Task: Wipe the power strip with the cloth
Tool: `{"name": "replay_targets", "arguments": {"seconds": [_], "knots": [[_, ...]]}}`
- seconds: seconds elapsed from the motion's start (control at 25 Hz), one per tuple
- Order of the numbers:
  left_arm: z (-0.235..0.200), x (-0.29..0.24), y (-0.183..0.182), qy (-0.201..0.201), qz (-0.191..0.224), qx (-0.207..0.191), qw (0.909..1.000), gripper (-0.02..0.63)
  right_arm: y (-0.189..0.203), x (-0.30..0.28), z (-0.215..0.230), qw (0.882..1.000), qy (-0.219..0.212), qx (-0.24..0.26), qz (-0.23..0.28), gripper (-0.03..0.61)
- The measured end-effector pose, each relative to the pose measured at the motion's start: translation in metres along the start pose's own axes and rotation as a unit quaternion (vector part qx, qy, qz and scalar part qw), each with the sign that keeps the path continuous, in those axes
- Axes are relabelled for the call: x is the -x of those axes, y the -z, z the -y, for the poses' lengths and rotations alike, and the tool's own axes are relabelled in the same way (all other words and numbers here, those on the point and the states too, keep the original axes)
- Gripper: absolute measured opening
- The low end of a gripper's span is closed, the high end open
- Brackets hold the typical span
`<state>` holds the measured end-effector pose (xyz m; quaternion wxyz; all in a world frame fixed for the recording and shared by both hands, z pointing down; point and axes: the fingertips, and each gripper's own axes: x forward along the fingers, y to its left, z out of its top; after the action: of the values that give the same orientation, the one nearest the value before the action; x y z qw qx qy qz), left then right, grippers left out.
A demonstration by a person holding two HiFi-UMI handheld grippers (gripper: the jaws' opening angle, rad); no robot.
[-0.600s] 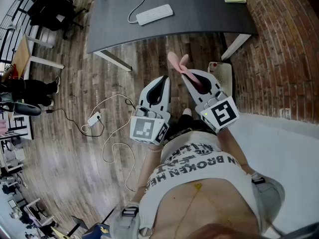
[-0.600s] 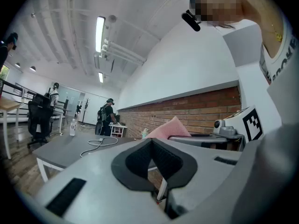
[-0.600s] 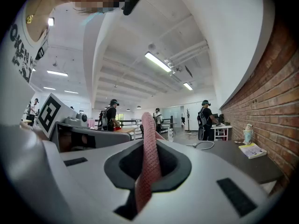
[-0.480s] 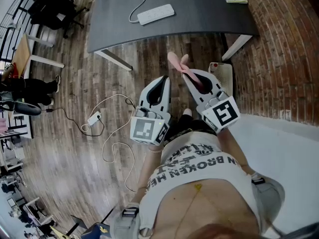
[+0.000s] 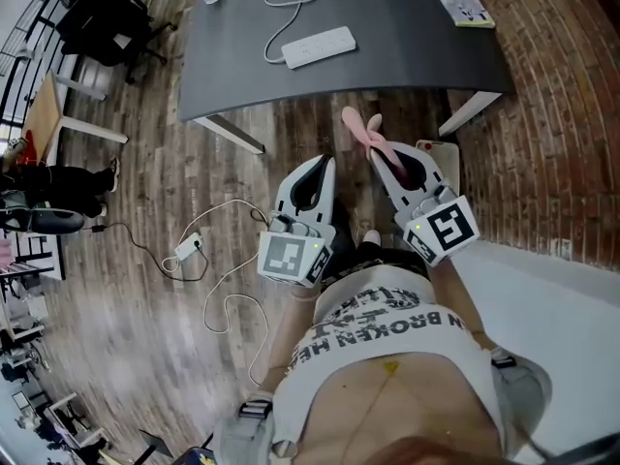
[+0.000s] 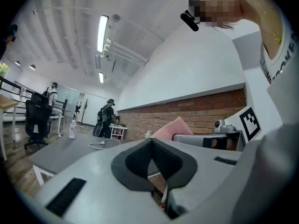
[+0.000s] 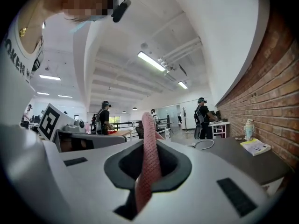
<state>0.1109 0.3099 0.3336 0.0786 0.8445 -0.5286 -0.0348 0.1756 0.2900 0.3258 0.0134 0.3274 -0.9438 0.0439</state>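
Cloth [image 5: 360, 129] sits clamped between the closed fingers of the right gripper [image 5: 385, 158], sticking out past their tips; the left gripper [image 5: 315, 170] beside it is shut on nothing; both hang over the wooden floor [image 5: 194, 211], short of the table [image 5: 407, 46]; the power strip [image 5: 318, 46] lies toward the table's near edge, well apart from the cloth.

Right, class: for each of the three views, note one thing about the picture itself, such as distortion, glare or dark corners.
Head view: wide-angle distortion bows the table edge and floorboards. Left gripper view: black corners ring a circular image; the ceiling light blows out white. Right gripper view: same dark rim, yet the cloth close to the lens shows its weave.
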Motion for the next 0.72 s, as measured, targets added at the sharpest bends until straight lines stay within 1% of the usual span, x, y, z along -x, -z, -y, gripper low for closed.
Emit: {"name": "replay_targets", "arguments": {"seconds": [0.12,0.36,0.56,0.72], "knots": [[-0.022,-0.026,0.000,0.032,-0.002,0.009,0.9994,0.006,-0.001,-0.031,0.012,1.000,0.015,0.008,-0.005,0.017],[-0.072,-0.070,-0.010,0.093,-0.005,0.008,0.9956,0.006,-0.008,-0.098,0.035,0.999,0.039,0.027,-0.006,0.017],[-0.114,-0.091,-0.018,0.120,-0.016,0.008,0.9926,0.005,-0.012,-0.149,0.045,0.998,0.051,0.023,-0.008,0.017],[-0.142,-0.097,-0.015,0.121,-0.023,0.011,0.9923,0.005,-0.003,-0.179,0.049,0.997,0.061,0.033,-0.023,0.017]]}}
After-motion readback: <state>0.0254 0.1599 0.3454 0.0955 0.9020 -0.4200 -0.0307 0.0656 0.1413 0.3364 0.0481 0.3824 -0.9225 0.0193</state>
